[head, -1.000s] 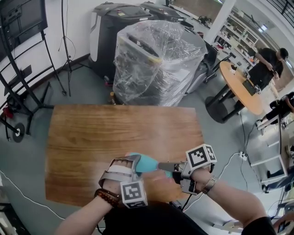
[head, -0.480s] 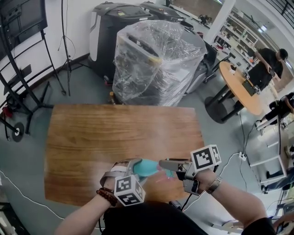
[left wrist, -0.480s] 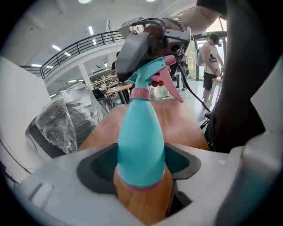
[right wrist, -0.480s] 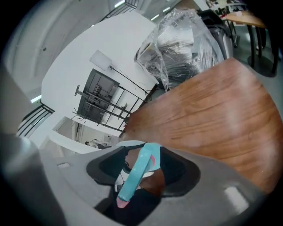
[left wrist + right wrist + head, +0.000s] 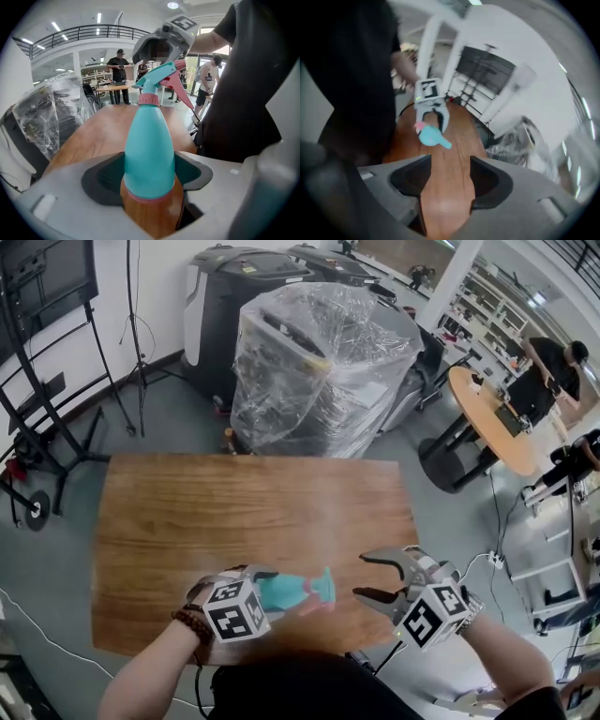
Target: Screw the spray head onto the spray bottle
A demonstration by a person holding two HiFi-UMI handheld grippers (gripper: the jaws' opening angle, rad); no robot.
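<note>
A teal spray bottle (image 5: 281, 591) with its teal spray head (image 5: 323, 587) on the neck lies roughly level over the near part of the wooden table (image 5: 234, 512). My left gripper (image 5: 265, 589) is shut on the bottle's body. In the left gripper view the bottle (image 5: 149, 154) fills the jaws, with a pink collar (image 5: 148, 99) and a pink trigger (image 5: 180, 89) under the head (image 5: 157, 77). My right gripper (image 5: 361, 577) stands to the right of the head and apart from it. Its jaws have just been opening, and only table shows between them (image 5: 447, 183).
A plastic-wrapped machine (image 5: 319, 362) and dark bins stand beyond the table's far edge. A stand with black legs (image 5: 56, 427) is at the left. At the right is a round table (image 5: 487, 409) with a person beside it. Both grippers hover near the table's front edge.
The right gripper has let go of the spray head, opened wide and drawn back to the right. The left gripper has rolled and shifted slightly left, still holding the bottle.
</note>
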